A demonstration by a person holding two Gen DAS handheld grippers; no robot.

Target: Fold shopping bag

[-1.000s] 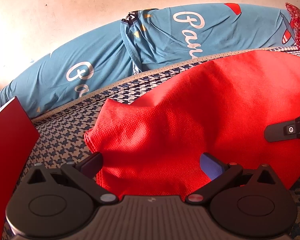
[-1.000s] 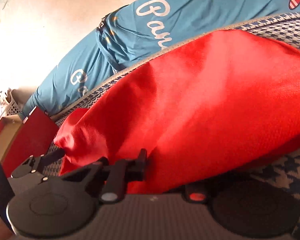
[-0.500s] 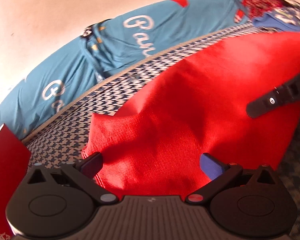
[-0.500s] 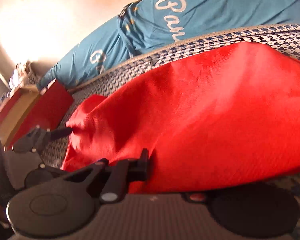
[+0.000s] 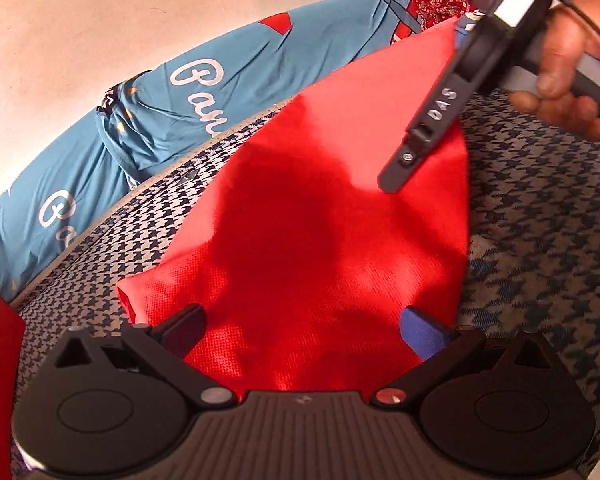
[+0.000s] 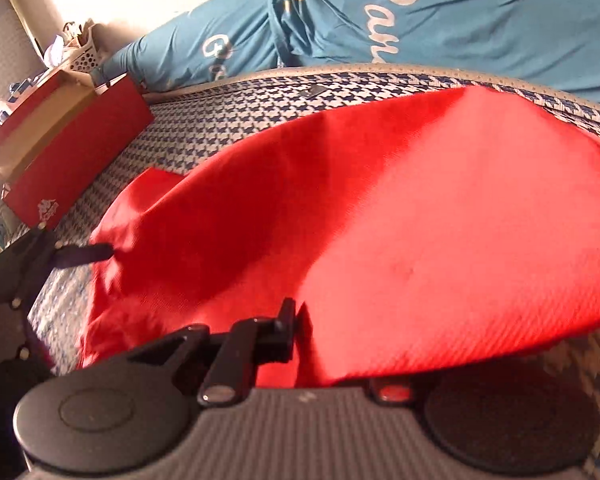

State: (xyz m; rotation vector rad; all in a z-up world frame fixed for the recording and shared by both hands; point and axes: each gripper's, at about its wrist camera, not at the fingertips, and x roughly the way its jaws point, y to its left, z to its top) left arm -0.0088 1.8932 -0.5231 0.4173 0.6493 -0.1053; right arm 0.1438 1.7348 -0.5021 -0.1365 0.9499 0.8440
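Lying on the checked bed [image 5: 540,220], the red bag [image 5: 320,220] is pinched by the right claw [image 6: 300,328], while the left claw [image 5: 300,330] stands released, so its loose corner may slip.

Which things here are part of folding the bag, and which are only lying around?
Part of the job:
red shopping bag
left gripper
right gripper

Only lying around:
blue pillows
red box
white basket

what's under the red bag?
Houndstooth cover shows all around the red bag, so the bag lies on it. Whatever is directly beneath the fabric is hidden.
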